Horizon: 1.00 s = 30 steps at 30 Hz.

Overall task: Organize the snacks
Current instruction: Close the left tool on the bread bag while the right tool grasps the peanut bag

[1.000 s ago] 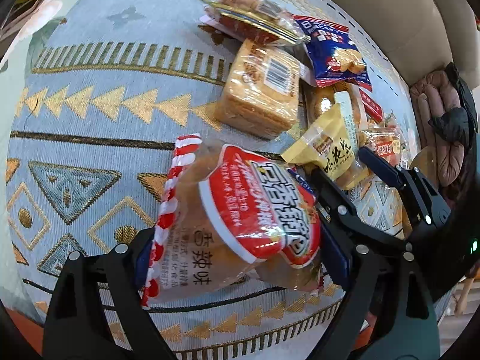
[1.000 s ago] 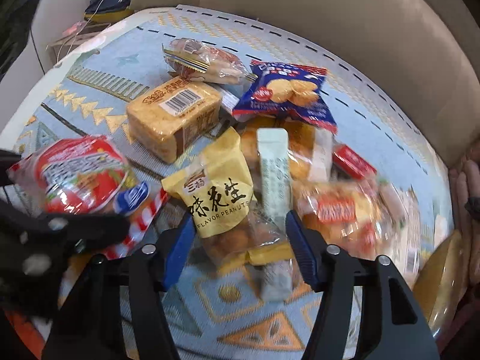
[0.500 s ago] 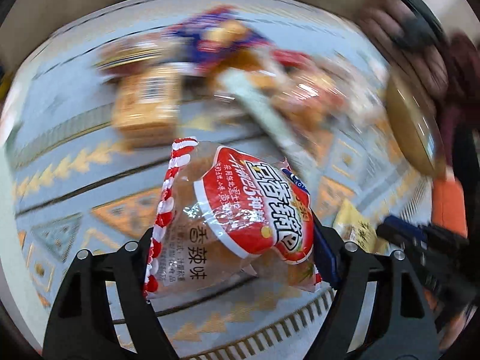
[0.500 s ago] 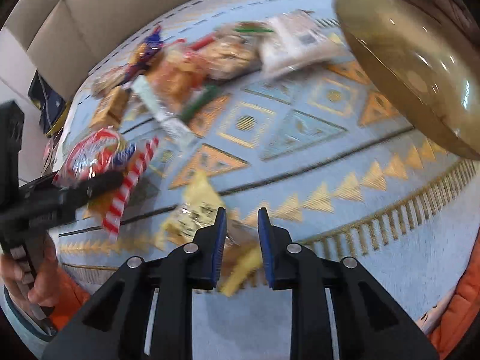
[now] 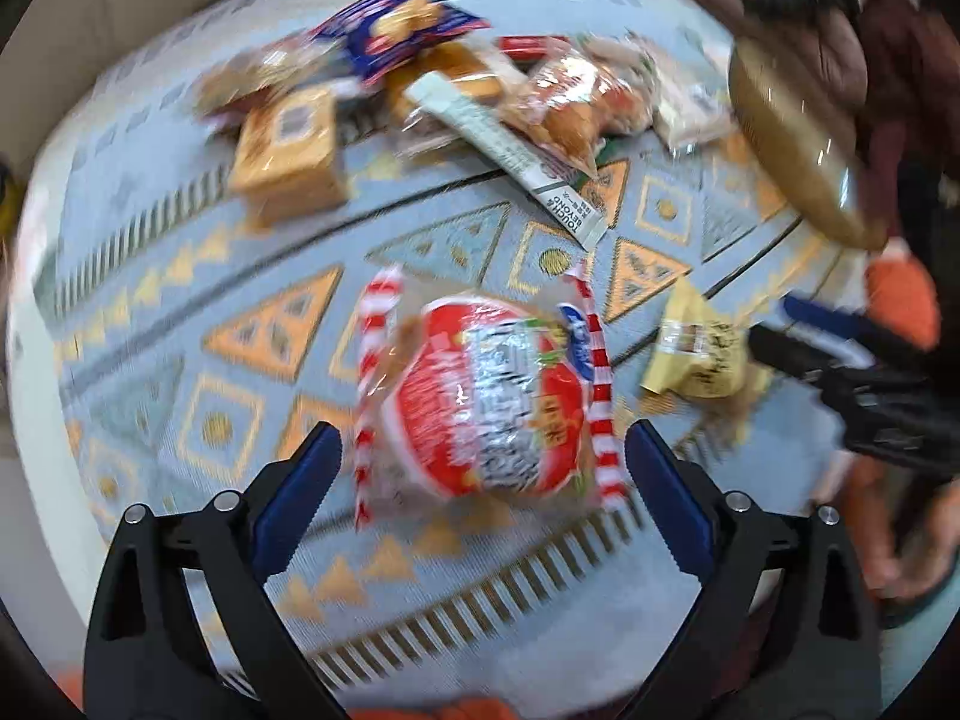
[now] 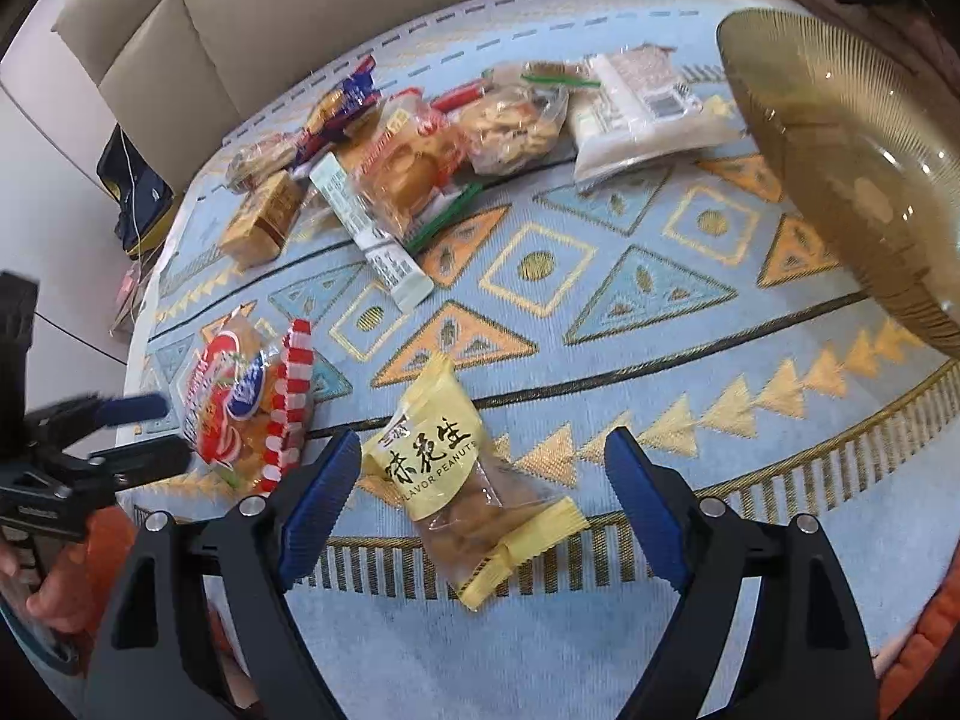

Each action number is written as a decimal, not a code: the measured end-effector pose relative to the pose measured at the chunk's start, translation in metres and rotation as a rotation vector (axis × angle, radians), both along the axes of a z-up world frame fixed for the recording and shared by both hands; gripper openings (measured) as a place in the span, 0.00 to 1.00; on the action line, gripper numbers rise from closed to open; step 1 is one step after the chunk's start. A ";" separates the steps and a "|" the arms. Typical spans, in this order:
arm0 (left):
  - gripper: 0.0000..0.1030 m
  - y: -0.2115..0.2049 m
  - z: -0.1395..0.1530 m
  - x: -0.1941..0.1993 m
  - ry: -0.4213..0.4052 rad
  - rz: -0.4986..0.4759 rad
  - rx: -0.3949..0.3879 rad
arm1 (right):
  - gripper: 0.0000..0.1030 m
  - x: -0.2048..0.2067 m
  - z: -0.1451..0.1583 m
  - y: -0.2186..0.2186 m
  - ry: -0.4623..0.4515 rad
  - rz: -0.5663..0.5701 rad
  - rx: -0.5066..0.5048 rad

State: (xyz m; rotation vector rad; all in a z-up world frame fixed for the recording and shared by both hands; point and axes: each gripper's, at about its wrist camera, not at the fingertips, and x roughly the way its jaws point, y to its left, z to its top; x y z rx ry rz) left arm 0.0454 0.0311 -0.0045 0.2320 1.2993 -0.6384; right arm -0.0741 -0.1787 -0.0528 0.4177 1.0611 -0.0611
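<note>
A red snack bag (image 5: 486,402) with red-and-white striped ends lies on the patterned cloth (image 5: 198,324) between the wide-apart fingers of my open left gripper (image 5: 483,459); the same red bag (image 6: 240,402) appears at the left of the right wrist view. A yellow peanut packet (image 6: 456,474) lies on the cloth between the spread fingers of my open right gripper (image 6: 474,462); nothing grips it. The yellow packet (image 5: 696,354) also shows at the right of the left wrist view, next to the right gripper's fingers (image 5: 834,336). The left wrist view is blurred.
A heap of several snack packs (image 6: 420,150) lies at the far side of the table. An amber glass bowl (image 6: 840,180) stands at the right. A beige sofa (image 6: 360,18) runs behind the table. A hand (image 6: 54,594) holds the left gripper.
Both grippers have opened. The red bag, held by the left gripper before, now lies on the cloth; the yellow peanut packet, gripped by the right half a second ago, lies released near the front edge.
</note>
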 end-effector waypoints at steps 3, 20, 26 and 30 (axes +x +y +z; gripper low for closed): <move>0.92 0.029 0.000 -0.007 0.039 0.117 -0.009 | 0.84 0.000 -0.002 0.000 0.010 0.007 0.018; 0.93 -0.047 -0.030 0.036 0.166 0.104 -0.092 | 0.84 0.001 -0.004 0.016 0.031 0.083 -0.035; 0.93 -0.057 -0.048 0.021 0.083 0.056 0.010 | 0.86 0.008 -0.013 0.031 0.066 0.127 -0.120; 0.84 -0.050 -0.061 0.025 0.135 0.109 -0.064 | 0.73 0.012 -0.020 0.048 0.105 0.141 -0.290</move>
